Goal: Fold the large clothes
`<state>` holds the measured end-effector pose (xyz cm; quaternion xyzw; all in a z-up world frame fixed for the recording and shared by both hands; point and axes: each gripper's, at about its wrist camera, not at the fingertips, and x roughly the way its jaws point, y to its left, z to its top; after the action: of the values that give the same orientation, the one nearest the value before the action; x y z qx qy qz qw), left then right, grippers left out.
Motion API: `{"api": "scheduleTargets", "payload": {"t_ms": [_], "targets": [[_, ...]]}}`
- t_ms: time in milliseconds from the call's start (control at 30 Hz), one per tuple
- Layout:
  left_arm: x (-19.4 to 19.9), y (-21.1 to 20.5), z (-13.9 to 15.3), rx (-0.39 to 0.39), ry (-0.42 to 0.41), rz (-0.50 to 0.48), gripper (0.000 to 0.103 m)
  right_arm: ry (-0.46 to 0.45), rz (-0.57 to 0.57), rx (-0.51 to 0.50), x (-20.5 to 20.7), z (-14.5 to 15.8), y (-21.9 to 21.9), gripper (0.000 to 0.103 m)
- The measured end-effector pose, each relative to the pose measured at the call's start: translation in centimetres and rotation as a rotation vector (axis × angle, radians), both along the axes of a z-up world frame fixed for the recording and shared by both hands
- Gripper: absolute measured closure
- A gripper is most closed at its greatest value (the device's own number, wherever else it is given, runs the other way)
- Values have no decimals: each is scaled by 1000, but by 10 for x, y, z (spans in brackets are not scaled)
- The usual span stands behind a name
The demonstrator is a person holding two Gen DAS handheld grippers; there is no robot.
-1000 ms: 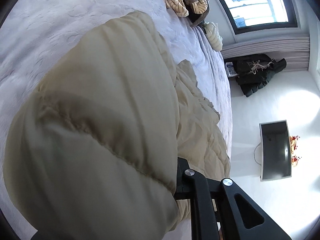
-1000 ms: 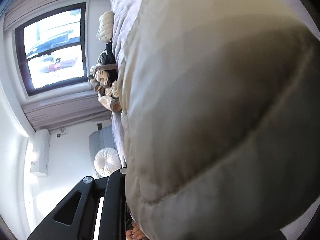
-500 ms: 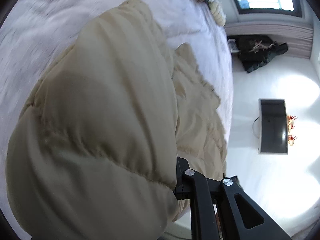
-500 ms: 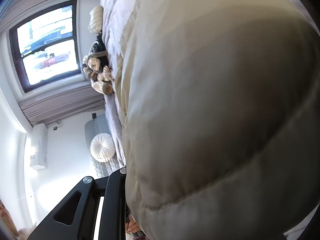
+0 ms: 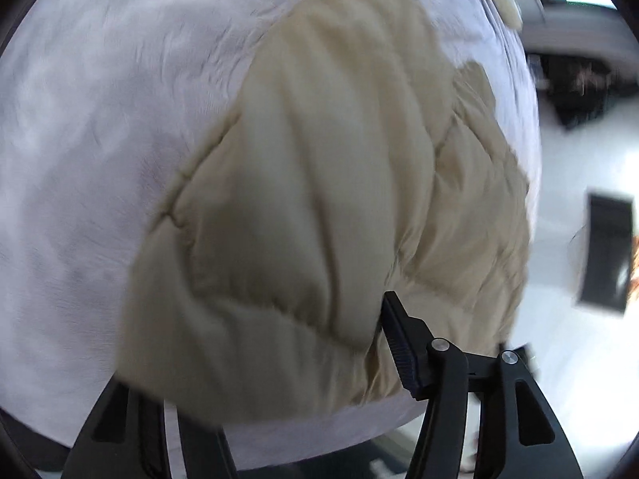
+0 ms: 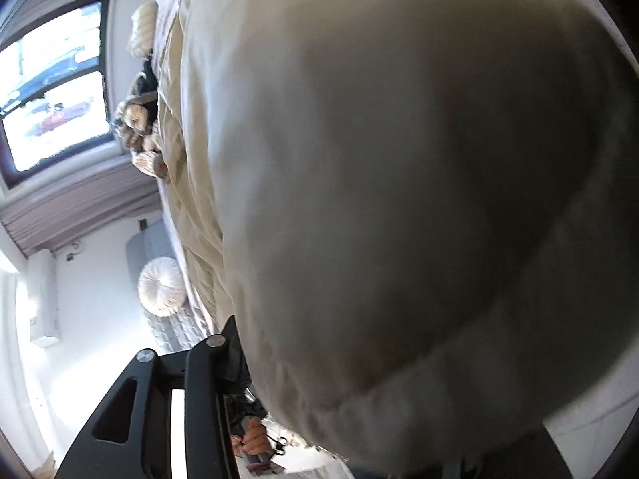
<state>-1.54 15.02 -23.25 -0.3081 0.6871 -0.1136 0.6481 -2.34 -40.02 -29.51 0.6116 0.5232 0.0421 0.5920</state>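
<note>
On the bed [image 5: 80, 159], in my left view, lies one big puffy tan coat [image 5: 319, 183], folded over on itself on the pale cover. A second ago the coat filled almost all of this view and hung right at my left tongs [image 5: 279, 391]; now it sits lower and farther off, and I can see much more of the bed around it. Back then only one black finger showed, tight against the coat. Now I count two black fingers [image 5: 403, 343], one on each side, and the tongs are opening. The near edge of the coat still lies between them, but the finger I can see well looks just off the cloth, so I am letting go. The picture is blurry. On the white floor I count one dark flat screen [image 5: 607, 255] and one dark heap [image 5: 579, 88]. In my right view, the same coat [image 6: 399, 199] fills most of the picture, much like before, only a bit nearer. My right tongs [image 6: 279, 359] are opening too. I see only one black finger [image 6: 229, 343], right beside the coat's edge, and I cannot tell if it still presses. I count one window [image 6: 56, 92], one round white cushion [image 6: 161, 287], and one pile of clothes [image 6: 139, 127] far up the bed.
</note>
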Motion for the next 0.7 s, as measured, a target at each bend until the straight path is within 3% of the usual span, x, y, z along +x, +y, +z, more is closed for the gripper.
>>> {"api": "scheduleTargets", "payload": {"t_ms": [100, 267, 467, 567, 700], "targets": [[-4, -1, 23, 64, -40, -76, 42, 19, 66, -24, -7, 12, 5, 48], [-10, 1, 51, 116, -82, -120, 42, 7, 234, -43, 6, 40, 24, 46], [-6, -6, 77, 166, -110, -200, 42, -107, 413, 37, 27, 74, 54, 46], [-3, 3, 83, 187, -118, -196, 42, -151, 481, 18, 30, 81, 92, 46], [-3, 22, 102, 238, -182, -154, 42, -172, 508, -14, 60, 88, 111, 46]]}}
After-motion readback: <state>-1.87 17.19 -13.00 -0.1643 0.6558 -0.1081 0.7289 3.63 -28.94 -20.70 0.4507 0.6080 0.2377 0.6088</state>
